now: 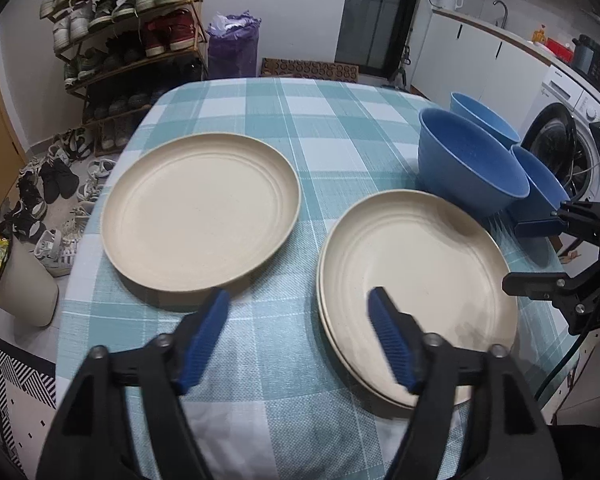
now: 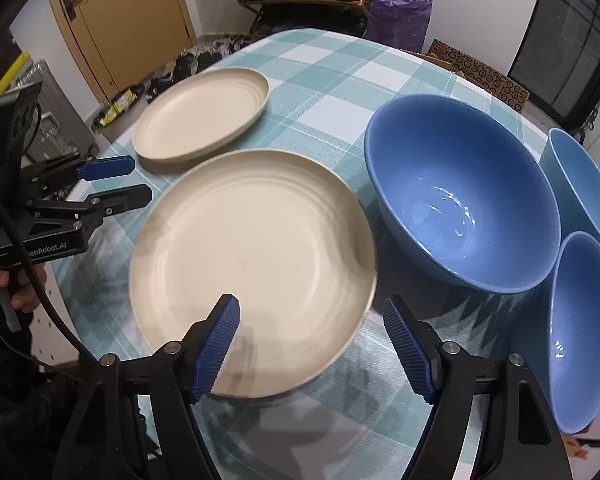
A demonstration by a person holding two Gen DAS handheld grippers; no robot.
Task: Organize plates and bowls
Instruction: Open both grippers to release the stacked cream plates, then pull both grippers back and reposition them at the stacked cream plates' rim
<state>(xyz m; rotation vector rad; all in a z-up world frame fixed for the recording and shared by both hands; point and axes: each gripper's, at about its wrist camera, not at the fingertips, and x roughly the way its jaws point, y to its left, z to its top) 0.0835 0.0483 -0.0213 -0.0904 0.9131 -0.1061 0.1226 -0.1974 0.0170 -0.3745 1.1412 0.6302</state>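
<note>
On checked cloth [image 1: 332,128], both tongs [image 1: 298,300] [image 2: 312,312] gape; plates [image 1: 420,280] perhaps stacked.

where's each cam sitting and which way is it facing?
Left wrist: on the left gripper, low over the table's near edge, facing the lone plate, plate stack and bowls; own open fingers show, right gripper at right.
Right wrist: on the right gripper, facing the stack and bowls; own open fingers show, left gripper and hand at left.
Shared: plates, bowls, checked cloth, shoe rack.
</note>
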